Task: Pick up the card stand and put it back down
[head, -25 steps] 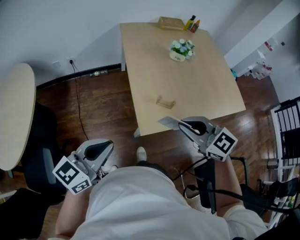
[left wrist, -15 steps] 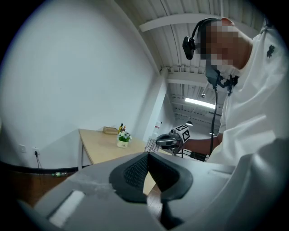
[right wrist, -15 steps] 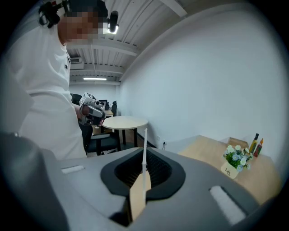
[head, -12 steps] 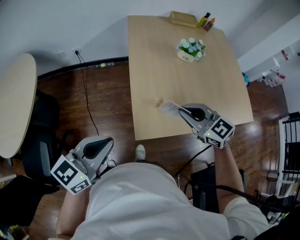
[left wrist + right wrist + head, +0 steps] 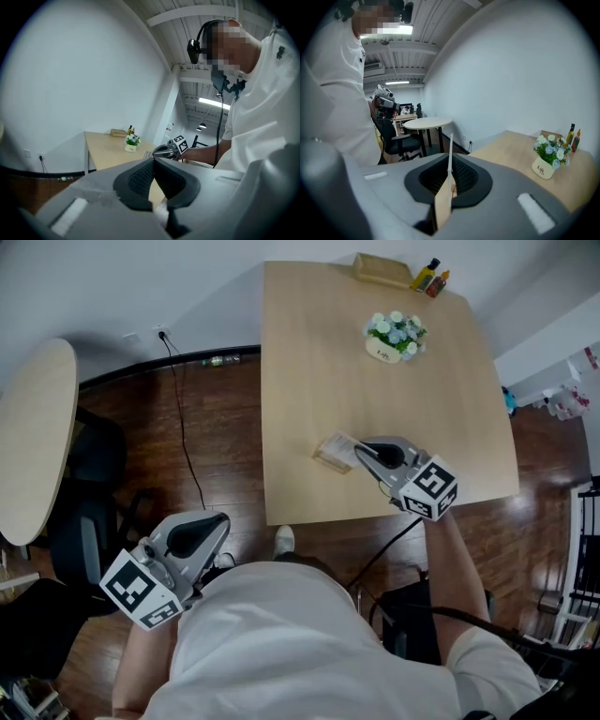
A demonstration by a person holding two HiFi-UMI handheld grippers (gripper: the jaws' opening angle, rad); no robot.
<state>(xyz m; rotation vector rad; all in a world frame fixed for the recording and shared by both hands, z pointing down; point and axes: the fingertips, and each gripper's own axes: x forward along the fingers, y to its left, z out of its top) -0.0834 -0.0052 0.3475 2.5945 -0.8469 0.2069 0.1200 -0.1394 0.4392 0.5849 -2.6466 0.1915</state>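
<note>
Card stand first: it is clamped in my right tool, over the near left part of the tabletop, close to the front edge. I cannot tell whether its wooden base touches the wood beneath it.

Sweeping from the left, a round table stands well apart from the work area, with a dark chair beside it on the brown floor. A thin cable trails from the wall socket down across the floorboards. My left tool hangs low in front of my white shirt, off the tabletop altogether; in the left gripper view its pads meet with nothing between them.

Further right, my right tool points leftward over the tabletop. The right gripper view shows its jaws pressed narrow on the stand's pale wooden base, the clear card rising upright out of the slot between them.

Toward the far right corner sit a small white flower pot, a shallow wooden box and two little bottles just beside it.
</note>
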